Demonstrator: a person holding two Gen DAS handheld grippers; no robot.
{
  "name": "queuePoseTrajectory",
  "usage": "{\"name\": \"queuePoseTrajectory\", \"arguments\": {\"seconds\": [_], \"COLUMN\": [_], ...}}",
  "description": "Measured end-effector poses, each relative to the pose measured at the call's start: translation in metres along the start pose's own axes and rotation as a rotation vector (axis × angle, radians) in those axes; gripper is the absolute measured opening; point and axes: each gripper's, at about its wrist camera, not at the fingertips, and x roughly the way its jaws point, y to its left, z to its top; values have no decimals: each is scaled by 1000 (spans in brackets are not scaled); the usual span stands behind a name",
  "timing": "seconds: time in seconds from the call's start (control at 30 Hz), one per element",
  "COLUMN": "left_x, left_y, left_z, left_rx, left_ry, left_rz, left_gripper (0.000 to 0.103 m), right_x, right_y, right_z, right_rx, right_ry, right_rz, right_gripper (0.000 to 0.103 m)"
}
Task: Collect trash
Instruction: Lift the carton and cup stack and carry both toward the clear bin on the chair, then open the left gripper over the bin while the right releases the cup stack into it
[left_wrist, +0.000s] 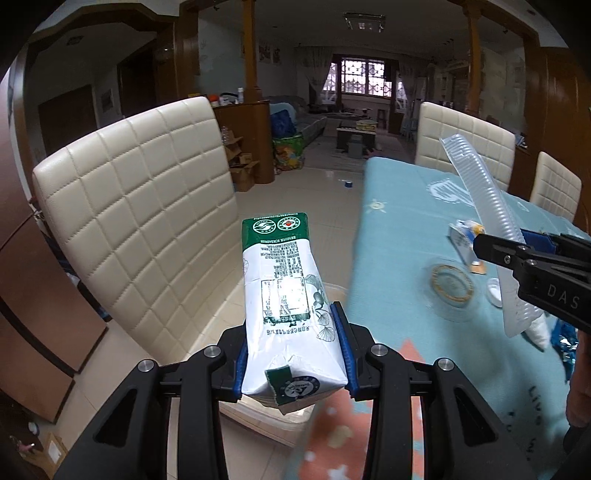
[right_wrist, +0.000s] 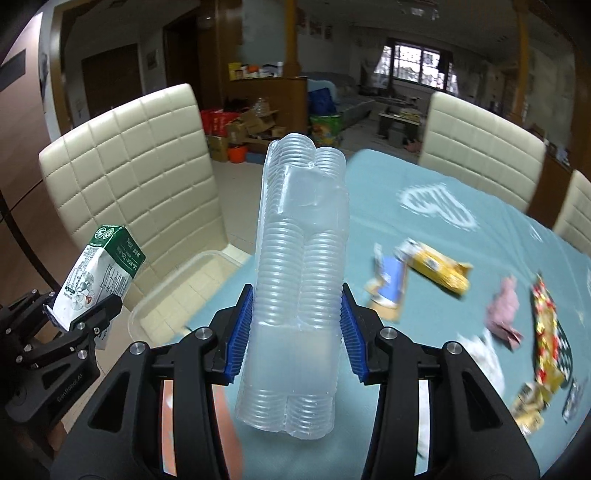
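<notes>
The left gripper (left_wrist: 293, 354) pinches a green-and-white carton (left_wrist: 286, 295) over a clear bin (right_wrist: 177, 291). The right gripper (right_wrist: 295, 332) clasps a ribbed plastic tray (right_wrist: 299, 280); blurred wrappers (right_wrist: 550, 332) lie far right.

Dim room, soft daylight coming from the far window (left_wrist: 356, 79), which blows out pale. A hot glare patch sits on the carton (left_wrist: 286, 291). Heavy fisheye bending, black vignette at the corners. Motion blur smears the tablecloth (right_wrist: 424, 229) and wrappers (right_wrist: 436, 271); the near gripper frames stay sharp.
</notes>
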Motion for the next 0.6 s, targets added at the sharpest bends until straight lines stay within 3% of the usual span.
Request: {"name": "queuePoseTrajectory", "arguments": {"seconds": [0.27,0.43,0.5,0.53,0.57,0.6], "left_x": [28,47,53,54,56,54], "left_y": [27,36,40,39,41,42], "left_z": [14,22,23,22,22,22], "left_rx": [-21,-45,-65,-70,-74,-75], "left_ry": [-14,3,20,22,13,-10], "left_rz": [72,60,51,66,77,77], "left_gripper": [37,38,56,81,87,87], "right_x": [34,45,48,49,50,52], "right_y": [31,45,49,50,52,52], "right_z": [22,31,32,31,31,31], "right_rx": [-44,-64,-74,-78,-79,-78], "right_ry": [27,21,17,18,21,29], "right_rz": [-4,-14,-21,-22,-20,-15], "right_gripper": [49,50,50,51,53,53]}}
